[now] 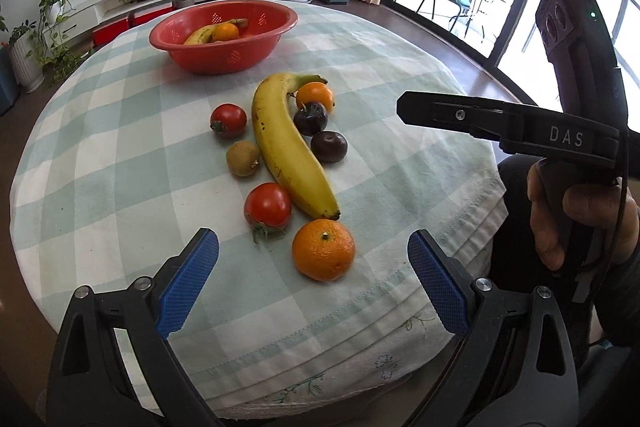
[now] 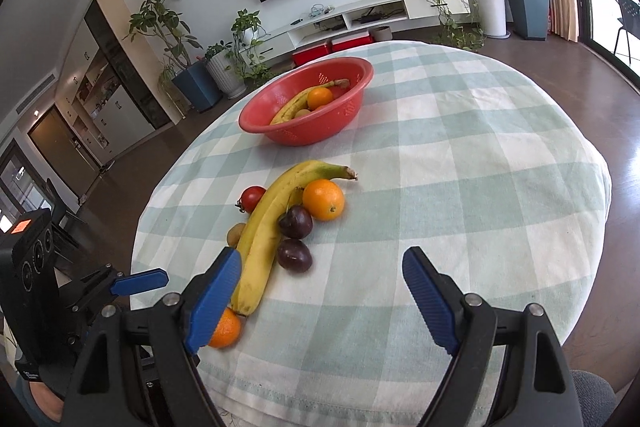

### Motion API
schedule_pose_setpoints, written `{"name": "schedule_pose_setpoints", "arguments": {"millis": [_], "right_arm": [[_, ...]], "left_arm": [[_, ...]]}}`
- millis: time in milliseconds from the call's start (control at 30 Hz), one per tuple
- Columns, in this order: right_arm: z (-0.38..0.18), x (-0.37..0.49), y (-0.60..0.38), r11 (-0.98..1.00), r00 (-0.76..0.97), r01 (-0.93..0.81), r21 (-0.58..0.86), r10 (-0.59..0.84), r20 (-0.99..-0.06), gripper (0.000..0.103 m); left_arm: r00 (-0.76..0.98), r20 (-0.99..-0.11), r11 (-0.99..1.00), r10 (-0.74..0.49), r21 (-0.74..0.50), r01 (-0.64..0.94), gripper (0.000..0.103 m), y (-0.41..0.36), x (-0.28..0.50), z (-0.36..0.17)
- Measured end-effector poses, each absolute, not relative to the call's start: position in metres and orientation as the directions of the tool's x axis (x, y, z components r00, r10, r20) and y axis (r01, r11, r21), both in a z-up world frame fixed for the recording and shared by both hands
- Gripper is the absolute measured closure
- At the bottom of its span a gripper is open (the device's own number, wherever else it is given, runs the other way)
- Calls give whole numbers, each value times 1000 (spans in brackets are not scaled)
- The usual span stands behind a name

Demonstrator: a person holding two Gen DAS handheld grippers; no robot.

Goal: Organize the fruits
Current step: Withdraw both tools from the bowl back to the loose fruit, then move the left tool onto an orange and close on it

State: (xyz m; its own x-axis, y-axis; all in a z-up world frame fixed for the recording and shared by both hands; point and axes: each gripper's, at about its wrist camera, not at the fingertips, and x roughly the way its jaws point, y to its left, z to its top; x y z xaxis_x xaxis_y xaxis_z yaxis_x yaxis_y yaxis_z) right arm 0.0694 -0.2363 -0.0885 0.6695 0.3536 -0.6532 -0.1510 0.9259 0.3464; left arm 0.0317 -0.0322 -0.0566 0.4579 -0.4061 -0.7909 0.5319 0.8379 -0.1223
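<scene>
A red basket (image 1: 276, 27) (image 2: 256, 107) at the table's far side holds a banana and an orange. On the checked cloth lie a banana (image 1: 288, 147) (image 2: 268, 227), a near orange (image 1: 323, 250) (image 2: 226, 329), a far orange (image 1: 316, 97) (image 2: 323, 199), two tomatoes (image 1: 267, 205) (image 1: 228, 120), a kiwi (image 1: 243, 158) and two plums (image 1: 329, 146) (image 1: 310, 118). My left gripper (image 1: 313, 247) is open, its jaws either side of the near orange, just short of it. My right gripper (image 2: 322, 269) is open and empty, near the plums (image 2: 294, 255).
The round table's cloth edge (image 1: 360, 367) is close below my left gripper. The right gripper's body (image 1: 520, 131) reaches in from the right in the left wrist view. A TV cabinet (image 2: 380, 15), potted plants and a glass door stand beyond the table.
</scene>
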Motion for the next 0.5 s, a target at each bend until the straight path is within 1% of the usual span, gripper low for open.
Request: {"name": "schedule_pose_setpoints", "arguments": {"millis": [133,200,333,500], "right_arm": [[-90,65,-235,930,671,-150,336,346,-656,18],[-90,65,-234,932,673,-152,330,342,-656,18],[-91,64,-233,932,673,-151,330,342,-656,18],[-91,63,-234,933,673,-149,328,338,-658,18]], "left_arm": [[446,-795,832,-412,-128,540,8,-38,32,-60],[447,-796,835,-407,-125,536,13,-38,33,-61],[445,-804,841,-394,-121,527,18,-37,36,-64],[433,-815,849,-385,-129,513,32,-35,40,-72]]}}
